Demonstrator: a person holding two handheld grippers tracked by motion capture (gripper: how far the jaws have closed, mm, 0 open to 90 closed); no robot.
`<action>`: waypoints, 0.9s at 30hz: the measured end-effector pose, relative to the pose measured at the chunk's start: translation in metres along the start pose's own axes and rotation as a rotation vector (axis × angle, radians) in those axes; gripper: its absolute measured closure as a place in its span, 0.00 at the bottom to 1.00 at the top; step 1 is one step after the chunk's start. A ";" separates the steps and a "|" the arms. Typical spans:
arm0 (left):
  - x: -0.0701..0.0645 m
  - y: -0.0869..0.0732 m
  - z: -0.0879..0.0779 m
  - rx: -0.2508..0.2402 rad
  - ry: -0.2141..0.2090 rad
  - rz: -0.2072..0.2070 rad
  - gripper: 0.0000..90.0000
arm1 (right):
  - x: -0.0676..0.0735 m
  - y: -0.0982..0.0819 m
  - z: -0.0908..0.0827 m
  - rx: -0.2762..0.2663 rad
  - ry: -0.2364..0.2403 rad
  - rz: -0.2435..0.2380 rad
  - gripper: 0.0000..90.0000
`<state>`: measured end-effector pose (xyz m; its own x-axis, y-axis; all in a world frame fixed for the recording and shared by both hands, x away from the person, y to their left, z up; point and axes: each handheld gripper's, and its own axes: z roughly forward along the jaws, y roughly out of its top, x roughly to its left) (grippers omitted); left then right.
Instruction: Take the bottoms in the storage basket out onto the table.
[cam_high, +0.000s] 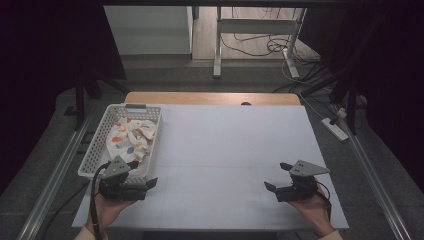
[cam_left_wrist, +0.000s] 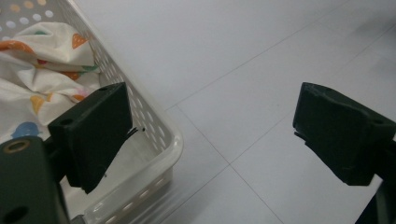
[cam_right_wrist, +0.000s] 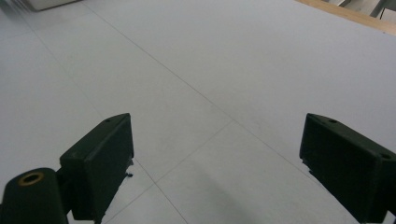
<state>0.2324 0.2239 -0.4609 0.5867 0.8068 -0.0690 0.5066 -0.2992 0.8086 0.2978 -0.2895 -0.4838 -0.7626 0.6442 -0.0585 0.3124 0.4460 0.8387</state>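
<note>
At the far left of the high view, the white perforated basket sits on the table's left edge, and its near end is partly hidden behind the left gripper. The patterned cloth lies crumpled inside the basket, white with orange, green and blue spots; how it is folded is hard to make out, and in the left gripper view it is cut off by the frame's edge. The left gripper's jaws stand wide apart with nothing between them. In the left gripper view one jaw sits over the basket's near corner, seemingly just above the rim, though contact cannot be judged from this angle, while the other jaw is over the bare white table surface. Well apart, toward the right of the table, the right gripper is held low over the white surface, its jaws likewise spread wide and holding nothing. Dark surroundings swallow the floor on both sides.
</note>
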 end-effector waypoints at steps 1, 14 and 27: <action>0.000 0.000 0.000 -0.002 0.000 0.000 0.12 | 0.000 0.000 0.000 -0.001 0.000 0.000 0.11; 0.000 0.008 -0.001 -0.012 -0.006 0.005 0.12 | 0.000 0.000 0.001 0.004 0.005 0.000 0.11; 0.003 0.017 -0.004 -0.015 -0.008 -0.007 0.12 | 0.001 -0.001 0.003 0.012 0.006 0.001 0.11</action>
<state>0.2408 0.2234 -0.4453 0.5885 0.8046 -0.0789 0.5009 -0.2862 0.8168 0.2986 -0.2875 -0.4858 -0.7657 0.6409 -0.0542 0.3200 0.4528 0.8322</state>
